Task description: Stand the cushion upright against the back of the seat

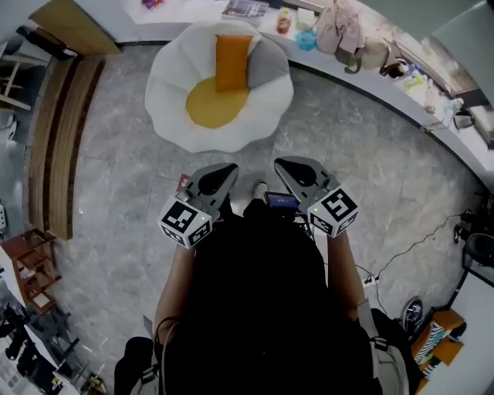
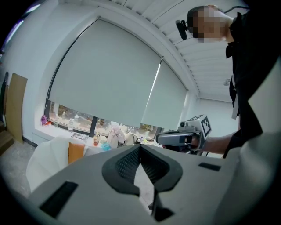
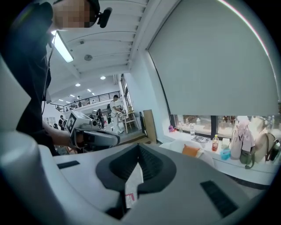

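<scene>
The orange cushion [image 1: 232, 62], a plump rectangle, stands upright against the back of the white petal-edged seat [image 1: 166, 100], beside a grey cushion [image 1: 268, 68]. The left gripper [image 1: 227, 168] and right gripper [image 1: 282, 163] are well apart from it, jaws pressed together with nothing between them. Print on the magazine [image 1: 245, 9] is too small to read.

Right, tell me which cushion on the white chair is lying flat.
The round yellow cushion: it lies flat in the middle of the white chair, while the orange cushion and grey cushion lean up against its back.
</scene>
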The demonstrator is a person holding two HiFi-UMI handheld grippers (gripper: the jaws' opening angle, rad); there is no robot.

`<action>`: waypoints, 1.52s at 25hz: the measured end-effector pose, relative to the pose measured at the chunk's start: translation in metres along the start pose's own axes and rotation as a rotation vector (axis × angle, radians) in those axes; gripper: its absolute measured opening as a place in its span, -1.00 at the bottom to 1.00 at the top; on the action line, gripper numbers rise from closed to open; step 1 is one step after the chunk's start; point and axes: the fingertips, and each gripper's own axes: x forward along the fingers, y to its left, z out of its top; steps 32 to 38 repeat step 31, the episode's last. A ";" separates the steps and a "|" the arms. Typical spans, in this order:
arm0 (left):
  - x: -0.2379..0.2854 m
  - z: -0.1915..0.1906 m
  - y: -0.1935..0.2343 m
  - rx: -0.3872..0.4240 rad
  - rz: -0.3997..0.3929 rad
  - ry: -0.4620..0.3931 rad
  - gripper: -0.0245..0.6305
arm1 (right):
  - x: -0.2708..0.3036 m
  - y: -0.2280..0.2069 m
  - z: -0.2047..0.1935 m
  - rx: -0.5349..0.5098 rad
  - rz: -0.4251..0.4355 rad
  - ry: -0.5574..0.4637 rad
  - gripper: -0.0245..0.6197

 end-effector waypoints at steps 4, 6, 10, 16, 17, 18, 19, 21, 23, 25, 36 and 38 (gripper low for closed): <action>0.007 -0.005 -0.007 0.027 -0.006 0.021 -0.88 | -0.010 -0.006 -0.008 -0.013 -0.008 0.014 -0.87; 0.008 -0.005 -0.009 0.024 -0.012 0.020 -0.88 | -0.013 -0.008 -0.010 -0.012 -0.017 0.020 -0.87; 0.008 -0.003 -0.012 0.023 -0.023 0.022 -0.88 | -0.018 -0.012 -0.007 0.003 -0.025 0.014 -0.87; 0.009 -0.004 -0.015 0.024 -0.022 0.032 -0.88 | -0.020 -0.022 -0.015 0.066 -0.047 0.034 -0.87; 0.009 -0.005 -0.015 0.022 -0.022 0.034 -0.88 | -0.019 -0.024 -0.016 0.073 -0.053 0.038 -0.87; 0.009 -0.006 -0.014 0.020 -0.023 0.037 -0.88 | -0.018 -0.024 -0.017 0.075 -0.056 0.040 -0.87; 0.008 -0.006 -0.014 0.019 -0.023 0.039 -0.88 | -0.017 -0.024 -0.017 0.073 -0.055 0.042 -0.87; 0.006 -0.007 -0.014 0.017 -0.021 0.041 -0.88 | -0.016 -0.022 -0.017 0.067 -0.050 0.046 -0.87; 0.004 -0.005 -0.012 0.016 -0.017 0.038 -0.88 | -0.014 -0.021 -0.015 0.063 -0.048 0.047 -0.87; 0.002 -0.003 -0.012 0.016 -0.016 0.034 -0.88 | -0.013 -0.019 -0.013 0.058 -0.049 0.046 -0.87; -0.007 -0.003 -0.013 0.016 -0.014 0.029 -0.88 | -0.012 -0.011 -0.009 0.033 -0.048 0.048 -0.87; -0.007 -0.003 -0.013 0.016 -0.014 0.029 -0.88 | -0.012 -0.011 -0.009 0.033 -0.048 0.048 -0.87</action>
